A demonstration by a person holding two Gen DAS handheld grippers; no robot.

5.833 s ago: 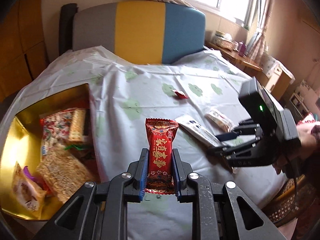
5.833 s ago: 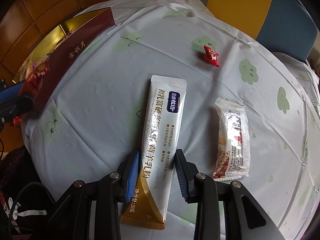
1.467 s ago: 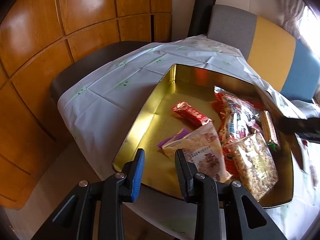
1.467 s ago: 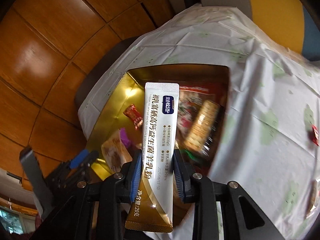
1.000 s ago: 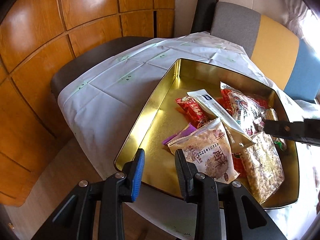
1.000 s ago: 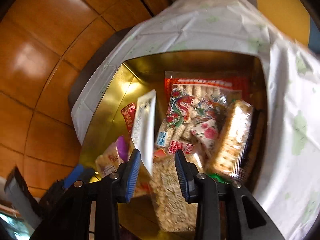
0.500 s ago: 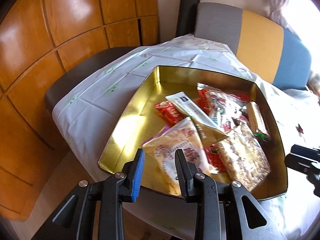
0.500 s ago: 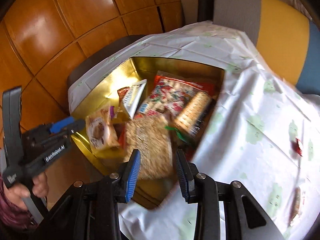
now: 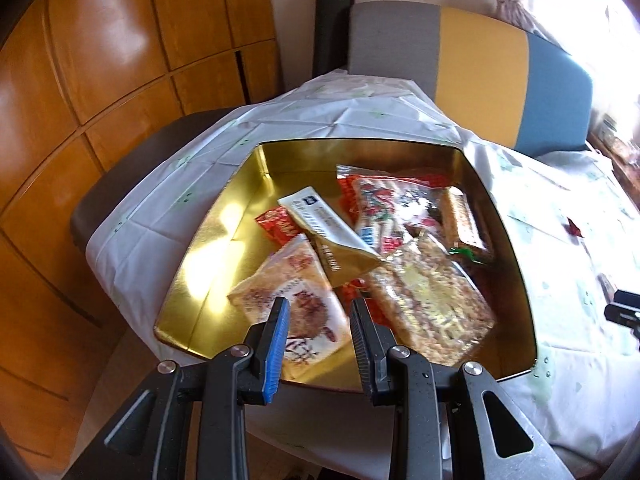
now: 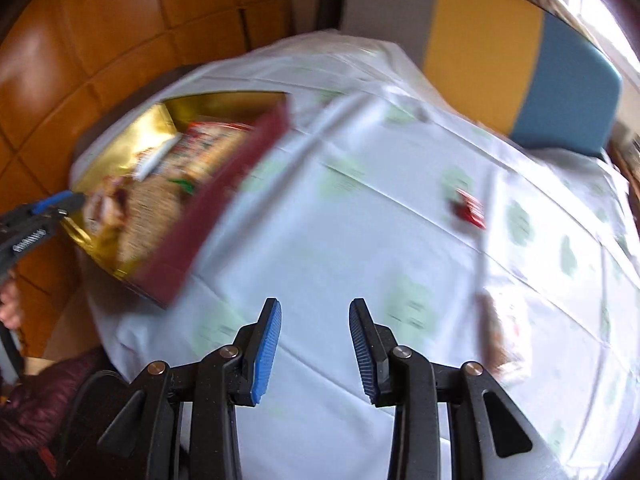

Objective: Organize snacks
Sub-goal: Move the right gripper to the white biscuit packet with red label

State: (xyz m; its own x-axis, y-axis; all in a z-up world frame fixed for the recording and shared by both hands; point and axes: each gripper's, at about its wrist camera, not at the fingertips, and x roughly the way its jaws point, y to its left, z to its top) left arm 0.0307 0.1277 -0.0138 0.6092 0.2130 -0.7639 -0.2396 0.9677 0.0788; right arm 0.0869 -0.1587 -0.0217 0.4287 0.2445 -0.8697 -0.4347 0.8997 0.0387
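A gold tin (image 9: 208, 248) on the table holds several snack packs. The white and gold sachet (image 9: 328, 232) lies on top of them, next to a beige cracker pack (image 9: 300, 300) and a red pack (image 9: 276, 226). My left gripper (image 9: 318, 320) is open and empty, just above the tin's near edge. My right gripper (image 10: 314, 326) is open and empty above the white tablecloth, right of the tin (image 10: 120, 152). A small red candy (image 10: 468, 206) and a clear snack pack (image 10: 506, 336) lie on the cloth, blurred.
The tin's dark red outer wall (image 10: 208, 208) faces the right gripper. A grey, yellow and blue chair back (image 9: 472, 68) stands behind the table. Wood panel walls (image 9: 100, 80) are at left. The table edge (image 9: 120, 236) drops off left of the tin.
The right gripper released the sachet into the tin about a second ago and has swung right, over the tablecloth. The left gripper has shifted a little along the tin's near edge.
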